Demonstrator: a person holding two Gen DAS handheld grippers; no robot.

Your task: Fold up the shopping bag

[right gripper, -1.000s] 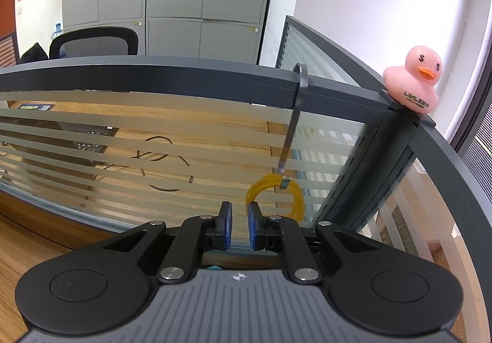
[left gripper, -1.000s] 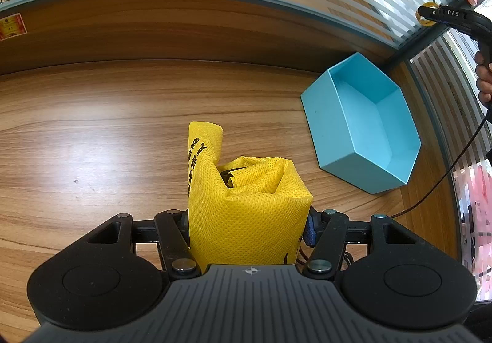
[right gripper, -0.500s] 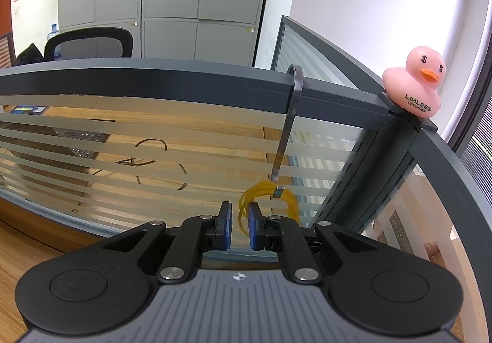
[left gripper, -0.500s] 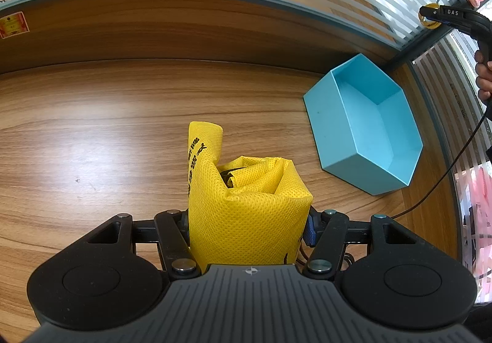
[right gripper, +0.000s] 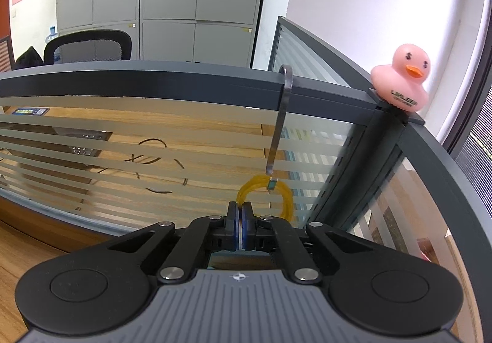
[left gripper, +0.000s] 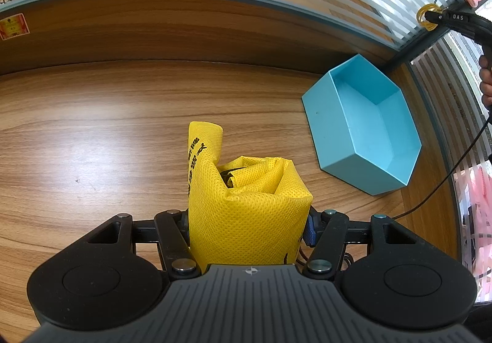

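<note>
While the left gripper [left gripper: 249,220] pinches the rolled yellow shopping bag [left gripper: 246,204] between its spread jaws above the wooden desk [left gripper: 92,143], the right gripper [right gripper: 239,220] presses its jaws together on a loop of the yellow rubber bands [right gripper: 287,198] hanging from a metal hook [right gripper: 283,121] on the partition. Lifting the pinched loop up and off the hook tip, rather than tugging straight back, looks the cleaner way to free a single band for binding the roll. A turquoise hexagonal tray [left gripper: 338,115] sits near the bag, empty
</note>
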